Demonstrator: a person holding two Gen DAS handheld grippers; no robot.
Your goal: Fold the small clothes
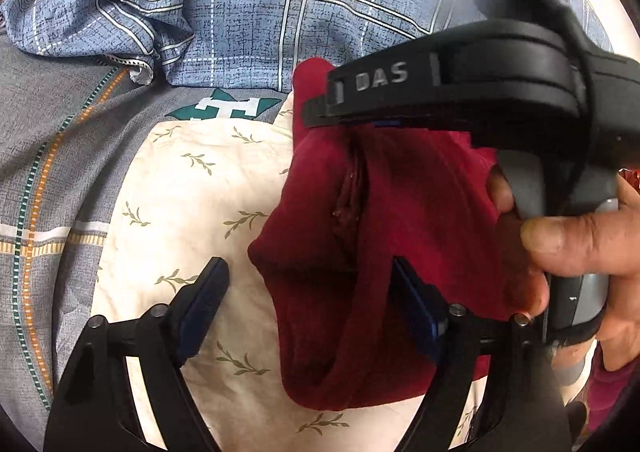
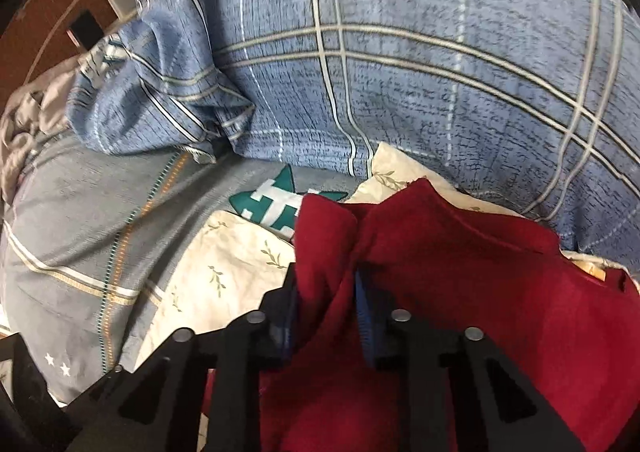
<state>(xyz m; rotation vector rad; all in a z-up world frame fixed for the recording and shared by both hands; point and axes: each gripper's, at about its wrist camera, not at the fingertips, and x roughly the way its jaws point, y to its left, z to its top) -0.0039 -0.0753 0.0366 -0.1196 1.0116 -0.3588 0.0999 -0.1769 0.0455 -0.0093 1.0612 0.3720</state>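
A small dark red garment (image 1: 400, 220) hangs bunched over a cream leaf-print cloth (image 1: 192, 212). My right gripper (image 1: 320, 112), seen from the left wrist view, is shut on the garment's top edge and holds it up. In the right wrist view the red garment (image 2: 460, 292) is pinched between my right gripper's (image 2: 326, 284) blue pads. My left gripper (image 1: 308, 276) is open. Its fingers stand on either side of the garment's lower left part, and the right finger (image 1: 416, 300) lies against the cloth.
A blue plaid quilt (image 2: 400, 72) is heaped behind. A grey striped bedsheet (image 2: 88, 244) with a green emblem (image 2: 276, 204) lies to the left. A charger and cable (image 2: 120, 0) rest on a brown surface at the far left.
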